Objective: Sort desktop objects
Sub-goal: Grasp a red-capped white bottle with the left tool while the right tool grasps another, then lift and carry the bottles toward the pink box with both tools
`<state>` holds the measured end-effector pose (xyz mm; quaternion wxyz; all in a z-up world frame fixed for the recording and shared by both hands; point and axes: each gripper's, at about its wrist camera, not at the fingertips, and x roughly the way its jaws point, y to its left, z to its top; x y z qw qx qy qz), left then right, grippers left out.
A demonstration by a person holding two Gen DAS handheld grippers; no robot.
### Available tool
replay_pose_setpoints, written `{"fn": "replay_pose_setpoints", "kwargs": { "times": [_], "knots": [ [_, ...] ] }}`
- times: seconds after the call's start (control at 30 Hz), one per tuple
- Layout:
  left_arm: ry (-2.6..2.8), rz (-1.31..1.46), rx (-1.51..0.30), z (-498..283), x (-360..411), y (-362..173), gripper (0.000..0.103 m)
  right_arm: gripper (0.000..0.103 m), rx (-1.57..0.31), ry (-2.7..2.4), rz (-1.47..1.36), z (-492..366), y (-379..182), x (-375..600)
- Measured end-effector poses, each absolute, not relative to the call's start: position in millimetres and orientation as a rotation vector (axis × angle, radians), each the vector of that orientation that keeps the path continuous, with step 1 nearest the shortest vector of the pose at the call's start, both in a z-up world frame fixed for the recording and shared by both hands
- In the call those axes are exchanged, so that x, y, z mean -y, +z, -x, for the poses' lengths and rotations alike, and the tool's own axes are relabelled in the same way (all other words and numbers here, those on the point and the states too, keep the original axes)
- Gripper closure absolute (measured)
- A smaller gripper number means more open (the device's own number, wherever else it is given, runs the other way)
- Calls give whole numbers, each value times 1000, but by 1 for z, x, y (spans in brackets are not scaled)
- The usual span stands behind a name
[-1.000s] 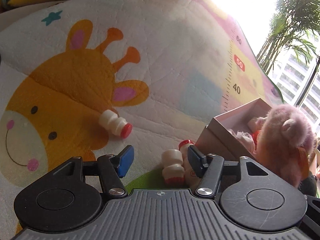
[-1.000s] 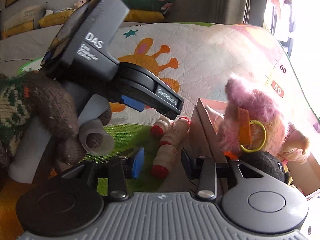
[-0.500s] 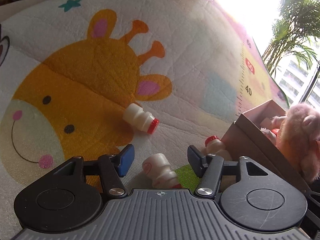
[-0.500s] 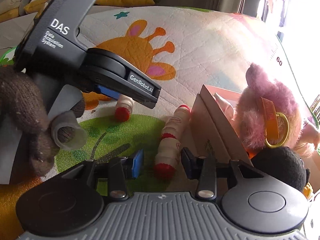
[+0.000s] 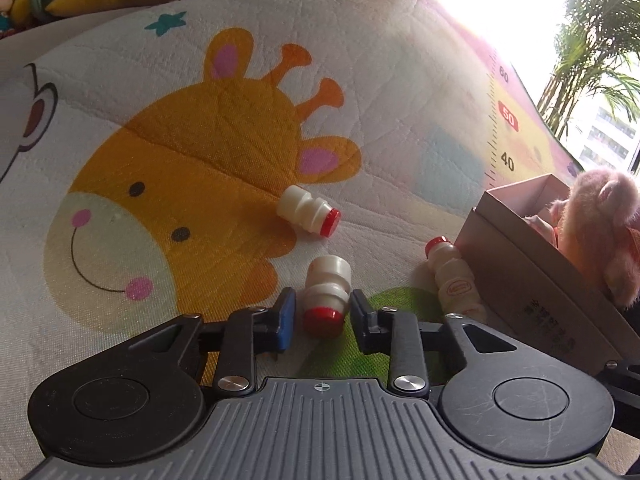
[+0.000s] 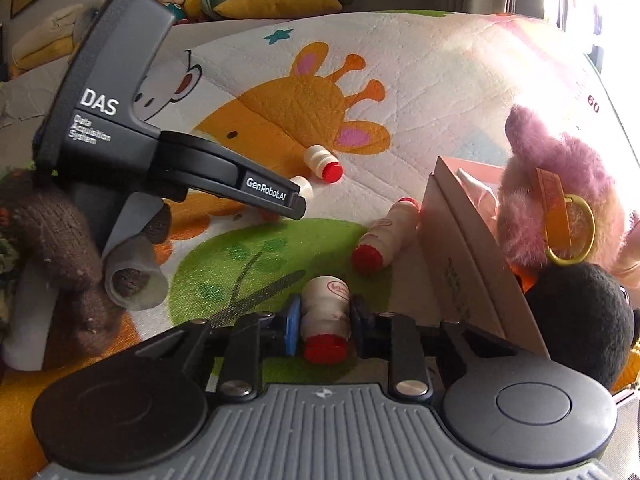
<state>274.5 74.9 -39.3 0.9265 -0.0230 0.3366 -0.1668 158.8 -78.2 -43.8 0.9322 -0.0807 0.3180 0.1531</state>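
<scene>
Red-capped little drink bottles lie scattered on a giraffe-print play mat (image 5: 248, 128), and each claw has closed on one. The left claw (image 5: 322, 314) pinches a white bottle (image 5: 326, 292) low at its neck, just above the cap, the body pointing away across the mat. The right claw (image 6: 322, 322) clamps a labelled bottle (image 6: 326, 312) around its waist, cap toward the camera. Two more bottles stay loose: one on the giraffe's cheek (image 5: 308, 214), another leaning against the cardboard box (image 5: 532, 264).

The left grip looks the riskier one to me: the pads sit on the narrow, ridged neck, so the heavier body could swing down or slip out when lifted. The smooth round bottle in the right claw could roll between the pads. The box is crowded by a pink plush toy (image 6: 560, 184) and a dark fuzzy toy (image 6: 576, 316), so a dropped bottle may bounce off them.

Hidden: the box's inside, how firmly the pads bear, and where the bottles belong. Window glare washes out the mat's far right edge.
</scene>
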Motion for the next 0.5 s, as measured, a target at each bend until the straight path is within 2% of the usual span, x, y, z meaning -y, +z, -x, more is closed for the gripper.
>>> {"fn": "replay_pose_setpoints", "kwargs": {
  "times": [0.4,0.43,0.47,0.5],
  "knots": [
    [-344,-17,-735,-209,-73,-32,72,78,-665,449,130,-116,-41,129],
    [-347,-12,-738,-202,-72,-31,64,78,-665,448,128,-114,-42,133],
    [-345,-12,-735,-197,-72,-31,50,78,-666,445,128,-112,-43,136],
    [-339,-15,-728,-194,-71,-30,44,78,-665,443,128,-110,-44,139]
  ]
}}
